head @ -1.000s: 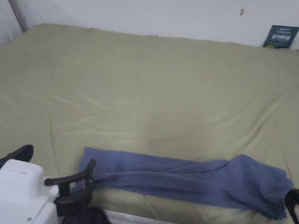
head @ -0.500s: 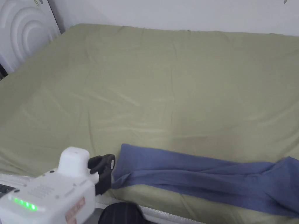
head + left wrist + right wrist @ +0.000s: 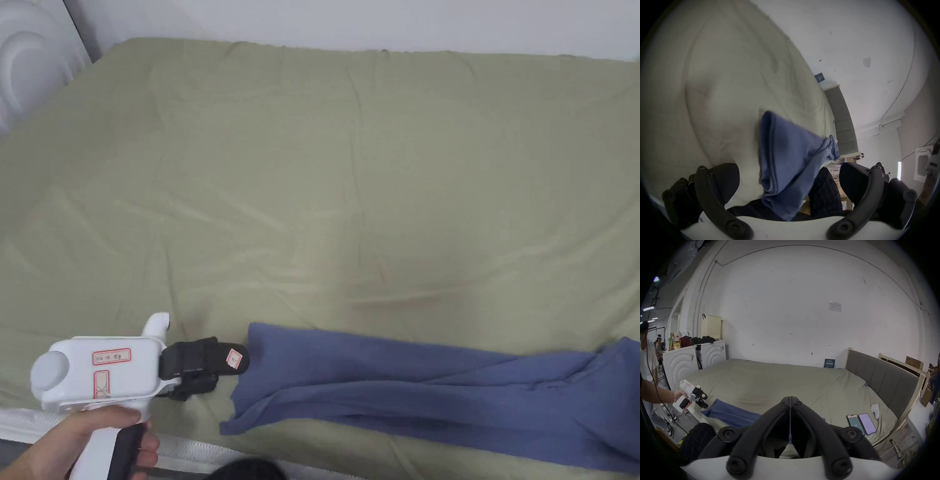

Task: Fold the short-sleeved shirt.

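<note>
The shirt (image 3: 431, 394) lies as a long narrow band along the near edge of the bed (image 3: 350, 187), its end just ahead of the left gripper (image 3: 786, 178), whose jaws are spread with nothing between them. The right gripper (image 3: 790, 404) has its jaws pressed together, the cloth just beyond their tips. It looks thin, limp and light, so I'd pinch all the layers at an end corner, since a shallow bite would likely lift only the top one.

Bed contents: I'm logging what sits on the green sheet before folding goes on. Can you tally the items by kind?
Blue shirt: 1
Phones: 2
White controller-like object: 1
Total: 4, all on the bed.
</note>
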